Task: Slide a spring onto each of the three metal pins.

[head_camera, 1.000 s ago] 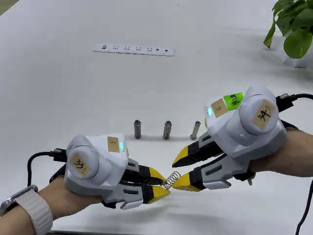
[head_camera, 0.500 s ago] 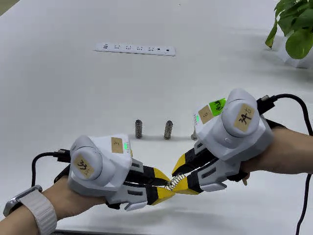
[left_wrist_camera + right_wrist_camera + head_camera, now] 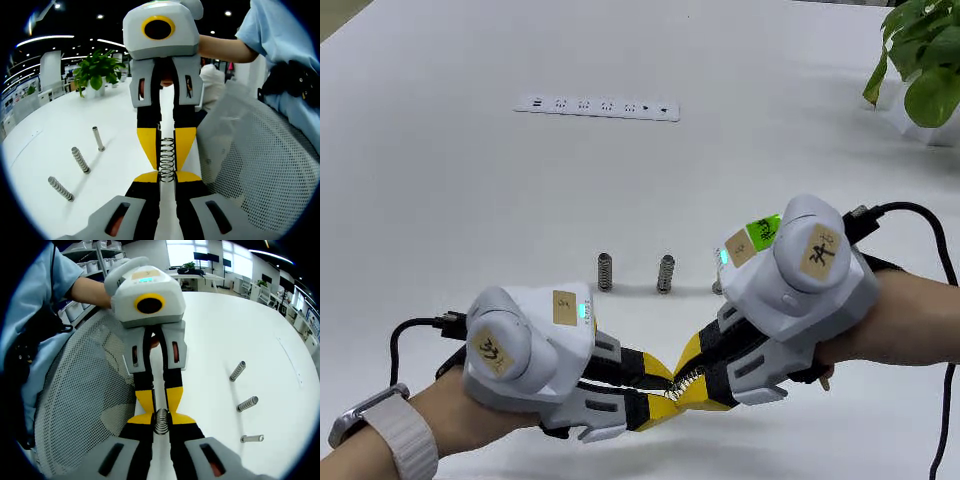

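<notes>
A small steel spring (image 3: 688,380) (image 3: 166,157) (image 3: 160,421) hangs between both grippers near the table's front edge. My left gripper (image 3: 663,397) (image 3: 167,176) is shut on one end of it. Facing it tip to tip, my right gripper (image 3: 696,373) (image 3: 160,420) has its yellow fingers (image 3: 150,145) pressed against both sides of the spring. Beyond them stand three pins in a row. Two carry springs (image 3: 605,271) (image 3: 666,273) (image 3: 61,189) (image 3: 80,160) (image 3: 237,371) (image 3: 247,403). The bare pin (image 3: 98,138) (image 3: 252,438) is mostly hidden behind the right gripper in the head view.
A white power strip (image 3: 595,106) lies farther back on the white table (image 3: 470,200). A potted plant (image 3: 920,60) stands at the back right. A mesh chair back (image 3: 80,400) and the person's blue shirt sit just off the table's near edge. Cables trail from both grippers.
The right gripper has moved down and left to meet the left gripper, and its open jaws have shut around the spring. The left gripper has kept its hold.
</notes>
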A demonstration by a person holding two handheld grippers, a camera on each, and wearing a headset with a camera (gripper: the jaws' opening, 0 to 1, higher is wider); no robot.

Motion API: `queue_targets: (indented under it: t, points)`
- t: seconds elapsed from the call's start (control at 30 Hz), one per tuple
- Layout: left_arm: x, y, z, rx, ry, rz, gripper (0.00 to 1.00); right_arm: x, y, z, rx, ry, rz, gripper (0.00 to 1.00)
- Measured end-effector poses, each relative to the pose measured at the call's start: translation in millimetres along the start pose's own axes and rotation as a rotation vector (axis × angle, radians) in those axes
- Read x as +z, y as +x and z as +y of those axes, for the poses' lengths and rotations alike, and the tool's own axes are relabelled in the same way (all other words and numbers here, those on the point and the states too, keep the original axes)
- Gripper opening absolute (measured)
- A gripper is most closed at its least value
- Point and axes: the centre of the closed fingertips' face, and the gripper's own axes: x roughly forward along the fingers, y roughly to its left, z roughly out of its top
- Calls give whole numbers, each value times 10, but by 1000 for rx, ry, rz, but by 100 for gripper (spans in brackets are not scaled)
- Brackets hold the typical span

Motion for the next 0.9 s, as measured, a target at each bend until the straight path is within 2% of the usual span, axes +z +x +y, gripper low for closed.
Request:
queue_targets:
  t: [0.37, 0.53, 0.77, 0.9]
  points:
    - [-19, 8, -12, 15, -27, -3, 10, -7, 28, 9, 9, -17, 21, 12]
    - [-30, -17, -6, 33, -27, -22, 10, 2, 40, -4, 8, -24, 20, 12]
    - [-16, -77, 64, 67, -62, -47, 11, 15, 22, -62, -7, -31, 22, 13]
    - [-28, -129, 123, 90, -80, -46, 18, 6, -15, -108, -20, -29, 21, 13]
